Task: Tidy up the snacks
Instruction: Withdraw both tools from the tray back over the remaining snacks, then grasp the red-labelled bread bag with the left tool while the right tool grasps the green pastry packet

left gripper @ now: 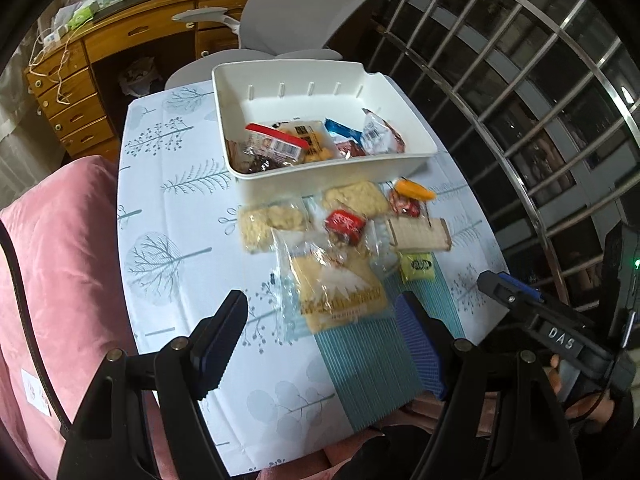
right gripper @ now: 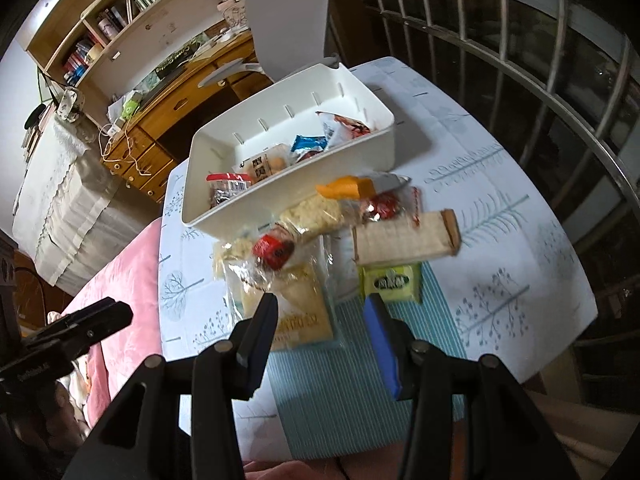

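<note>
Snacks (left gripper: 340, 236) loose on bench (left gripper: 168, 208), just before bin (left gripper: 320, 168); several packets already inside. Left gripper (left gripper: 320, 340) and right gripper (right gripper: 320, 340): fingers apart, empty, above the near packets. Pick one packet at a time. Grip by the body, not the loose film. Lift clear of bin wall, then release inside.

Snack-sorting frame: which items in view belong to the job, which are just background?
Job:
- white bin, already holding some snacks
- large yellow cracker pack
- wafer pack
- green-yellow sachet
- red-wrapped snack
- orange packet

Background:
- grey office chair
- wooden desk
- pink cushion
- window grille
</note>
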The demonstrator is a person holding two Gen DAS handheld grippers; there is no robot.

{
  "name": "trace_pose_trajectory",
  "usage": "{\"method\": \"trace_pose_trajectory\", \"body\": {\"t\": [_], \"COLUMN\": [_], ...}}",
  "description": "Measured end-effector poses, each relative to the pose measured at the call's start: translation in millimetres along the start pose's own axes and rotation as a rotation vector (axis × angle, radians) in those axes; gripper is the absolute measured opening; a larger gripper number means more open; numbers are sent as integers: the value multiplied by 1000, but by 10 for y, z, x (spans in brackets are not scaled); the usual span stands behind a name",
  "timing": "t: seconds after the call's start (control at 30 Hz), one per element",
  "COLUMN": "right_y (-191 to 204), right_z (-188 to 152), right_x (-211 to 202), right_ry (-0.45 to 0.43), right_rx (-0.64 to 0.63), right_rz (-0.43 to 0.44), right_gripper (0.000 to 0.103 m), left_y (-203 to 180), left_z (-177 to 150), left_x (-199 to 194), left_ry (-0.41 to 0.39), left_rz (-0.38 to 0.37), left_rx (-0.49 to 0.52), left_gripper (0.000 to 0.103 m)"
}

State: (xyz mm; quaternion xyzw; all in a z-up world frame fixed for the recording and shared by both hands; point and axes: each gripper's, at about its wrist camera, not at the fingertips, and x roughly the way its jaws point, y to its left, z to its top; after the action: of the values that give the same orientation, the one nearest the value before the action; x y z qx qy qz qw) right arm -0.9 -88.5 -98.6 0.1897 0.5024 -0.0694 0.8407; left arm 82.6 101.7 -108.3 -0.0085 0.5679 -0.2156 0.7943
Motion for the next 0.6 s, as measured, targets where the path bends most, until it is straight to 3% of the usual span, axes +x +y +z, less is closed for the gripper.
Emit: {"method": "trace_pose_trajectory", "body": {"t": [0.27, 0.43, 0.6], "right_y": [-109, -216, -250], "right_z": [-356, -442, -499], "right_x": [-57, -55, 32], "right_ry": [-88, -144, -184], "right_rx": [-29, -49, -108], "right_rz": [-13, -39, -70], "right_gripper": [54, 60, 66], "left_y": [-162, -233, -282], "left_z": [-75, -13, 75], "left_x": [60, 160, 378], "left_ry": [25, 32, 102], "left_rz": [15, 47, 75], "left_rx": [59, 78, 111], "left_gripper": [76, 83, 83]}}
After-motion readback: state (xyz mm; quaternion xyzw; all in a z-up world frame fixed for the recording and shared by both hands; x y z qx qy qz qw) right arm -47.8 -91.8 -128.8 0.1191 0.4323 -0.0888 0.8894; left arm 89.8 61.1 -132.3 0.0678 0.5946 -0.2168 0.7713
